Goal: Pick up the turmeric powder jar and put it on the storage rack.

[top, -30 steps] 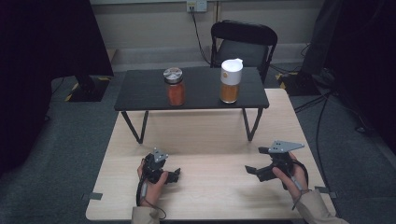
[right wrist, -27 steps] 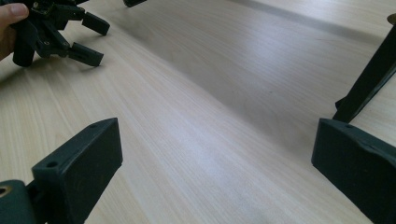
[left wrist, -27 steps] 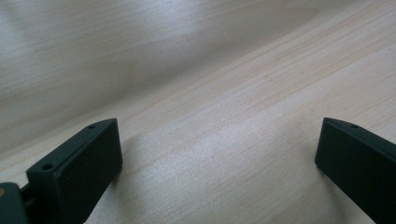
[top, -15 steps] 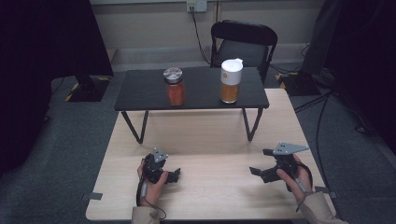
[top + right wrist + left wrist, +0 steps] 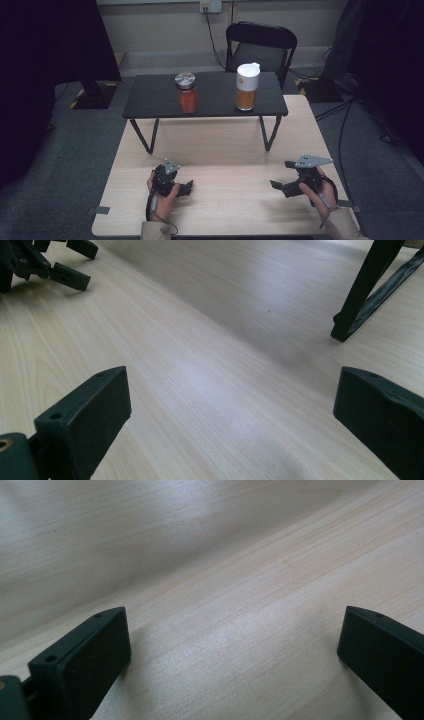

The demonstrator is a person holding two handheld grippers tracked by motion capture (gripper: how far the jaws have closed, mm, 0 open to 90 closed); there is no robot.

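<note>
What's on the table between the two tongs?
Nothing: bare wood lies between the left tongs and right tongs in the high view.

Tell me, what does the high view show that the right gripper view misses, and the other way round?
High view alone: the jar with a metal lid and the white-lidded bottle standing on the small black table, plus a chair behind it and both hands.

Right gripper view alone: a close look along its own open fingers, with nothing between them.

Both: the pale wooden table, a leg of the small black table, and the left gripper.
</note>
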